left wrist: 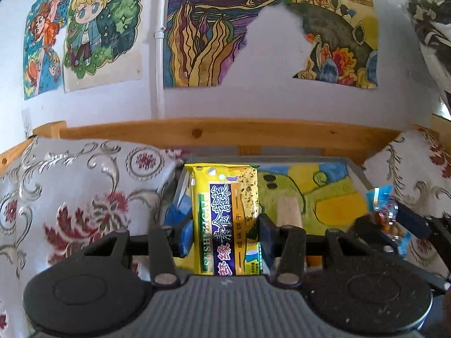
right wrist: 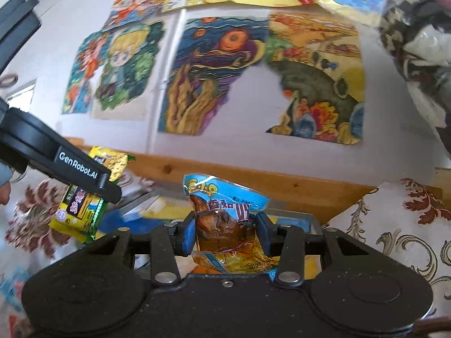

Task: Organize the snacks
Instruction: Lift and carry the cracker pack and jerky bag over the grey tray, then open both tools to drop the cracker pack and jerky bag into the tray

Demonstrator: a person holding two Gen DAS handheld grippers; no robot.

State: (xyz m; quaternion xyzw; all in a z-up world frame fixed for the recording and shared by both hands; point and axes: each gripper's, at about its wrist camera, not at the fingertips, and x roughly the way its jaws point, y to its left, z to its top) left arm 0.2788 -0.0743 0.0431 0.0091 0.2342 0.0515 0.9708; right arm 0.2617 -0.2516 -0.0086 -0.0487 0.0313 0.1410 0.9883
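Left gripper jaws clamp the yellow biscuit packet; right gripper jaws clamp the blue snack pouch; neither yet rests in the tray at centre frame.

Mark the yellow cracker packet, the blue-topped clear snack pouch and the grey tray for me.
Yellow cracker packet (left wrist: 224, 219): left wrist view, purple label band.
Blue-topped clear snack pouch (right wrist: 225, 222): right wrist view, brown contents at mid-pouch.
Grey tray (left wrist: 358, 173): left wrist view, right rim.

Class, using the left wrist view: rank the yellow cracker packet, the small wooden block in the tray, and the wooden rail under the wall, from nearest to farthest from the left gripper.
1. Yellow cracker packet: clamped in the left gripper.
2. Wooden block: just right, in the tray.
3. Wooden rail: beyond the tray, below the wall.
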